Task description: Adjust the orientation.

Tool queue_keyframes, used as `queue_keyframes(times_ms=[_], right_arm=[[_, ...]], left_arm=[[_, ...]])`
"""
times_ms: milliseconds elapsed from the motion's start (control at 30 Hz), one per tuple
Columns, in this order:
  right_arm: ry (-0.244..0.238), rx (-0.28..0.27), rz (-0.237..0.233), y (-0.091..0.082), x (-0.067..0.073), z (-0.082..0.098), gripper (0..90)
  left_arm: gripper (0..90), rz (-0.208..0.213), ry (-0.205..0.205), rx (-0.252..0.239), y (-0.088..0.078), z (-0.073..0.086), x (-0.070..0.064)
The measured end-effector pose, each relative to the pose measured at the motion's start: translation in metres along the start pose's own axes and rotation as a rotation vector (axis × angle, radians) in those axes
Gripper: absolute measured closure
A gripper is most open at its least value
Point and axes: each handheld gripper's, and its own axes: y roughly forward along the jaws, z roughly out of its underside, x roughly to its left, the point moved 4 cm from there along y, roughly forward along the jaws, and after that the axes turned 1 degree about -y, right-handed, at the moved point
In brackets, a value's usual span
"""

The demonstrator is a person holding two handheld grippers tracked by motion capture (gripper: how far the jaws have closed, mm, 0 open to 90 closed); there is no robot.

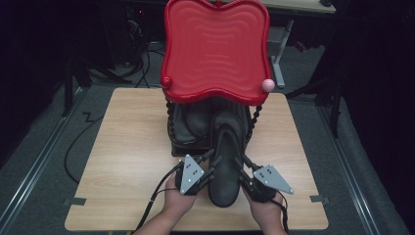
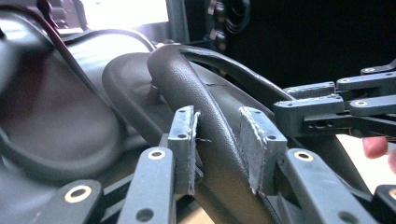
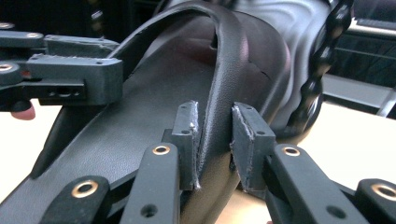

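Dark slipper, matte black-grey, pebbled leather-look strap, smooth insole. It sits toe toward the person, heel end still in the lower tier of a rack with a glossy red wavy top tray, mid-tabletop. A second slipper lies beside it in the rack.

Left claw clamps the slipper's left edge, right claw the right edge. Both partly closed, pads pressing on the strap.

High view gives the layout: rack, tray, pink knob, both hands. It hides the pad contact.
Left gripper view: strap pinched between the pads, right claw opposite.
Right gripper view: same pinch on the strap, plus the rack's black beaded post.
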Motion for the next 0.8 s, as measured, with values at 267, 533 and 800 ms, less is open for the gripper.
queue_keyframes(times_ms=[267,533,800], right_arm=[[-0.016,-0.015,0.091,0.037,-0.023,-0.016,72.5],[-0.027,-0.007,0.125,0.058,-0.034,-0.020,71.4],[0.013,-0.004,0.109,0.052,-0.036,-0.014,53.0]], left_arm=[[67.9,-0.030,-0.038,0.034,0.047,-0.002,0.025],[67.2,-0.076,-0.036,0.073,0.060,0.002,0.031],[66.0,-0.086,-0.030,0.083,0.062,0.001,0.030]])
